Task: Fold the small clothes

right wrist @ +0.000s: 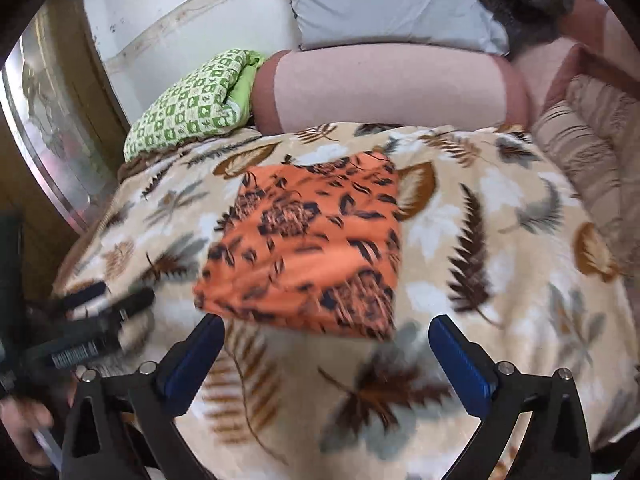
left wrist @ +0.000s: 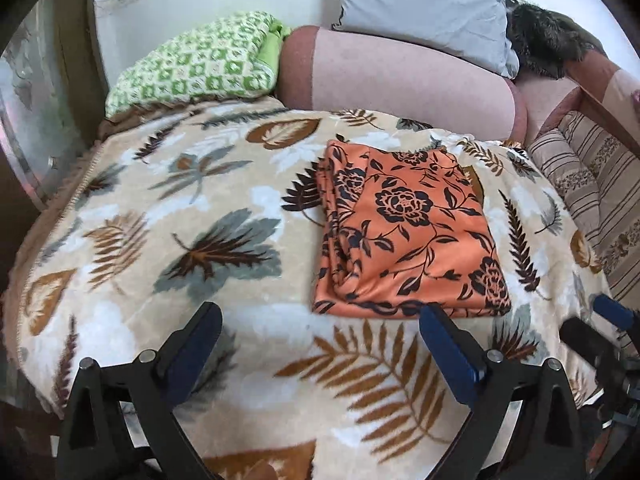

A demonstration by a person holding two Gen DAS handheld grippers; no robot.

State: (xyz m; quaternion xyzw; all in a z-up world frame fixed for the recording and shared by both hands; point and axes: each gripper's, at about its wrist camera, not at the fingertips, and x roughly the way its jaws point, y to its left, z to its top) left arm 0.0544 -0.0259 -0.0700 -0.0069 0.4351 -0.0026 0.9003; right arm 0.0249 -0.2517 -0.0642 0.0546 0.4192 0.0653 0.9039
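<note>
The left hand-held gripper [left wrist: 320, 324] hangs low over the near edge of the bed with its two blue-padded fingers spread wide and nothing between them. The right hand-held gripper [right wrist: 326, 338] is likewise spread wide and empty, just short of the near edge of the cloth. In the left view the right hand-held gripper shows at the lower right corner; in the right view the left one shows as a blurred dark shape at the lower left.

Just beyond both lies the orange cloth [left wrist: 404, 228], printed with dark flowers and vines and folded into a tidy rectangle. It rests flat on the blanket [left wrist: 192, 208], a beige one with brown and grey leaves and feathers that covers the bed. The cloth's long axis runs from the near side toward the far side, slightly slanted; in the left view its stacked folded edges show along its left side. It sits right of centre in the left view and near centre in the right view, which is blurred. No writing or label can be read anywhere.

Farther back, a green checked pillow [left wrist: 196, 64] lies at the left, touching a long pink bolster [left wrist: 400, 76] across the head of the bed. A grey pillow [left wrist: 420, 4] leans behind the bolster, with something dark and furry [left wrist: 548, 40] beside it. A striped cushion [left wrist: 584, 176] sits at the right edge. Nothing lies on or against the cloth.
</note>
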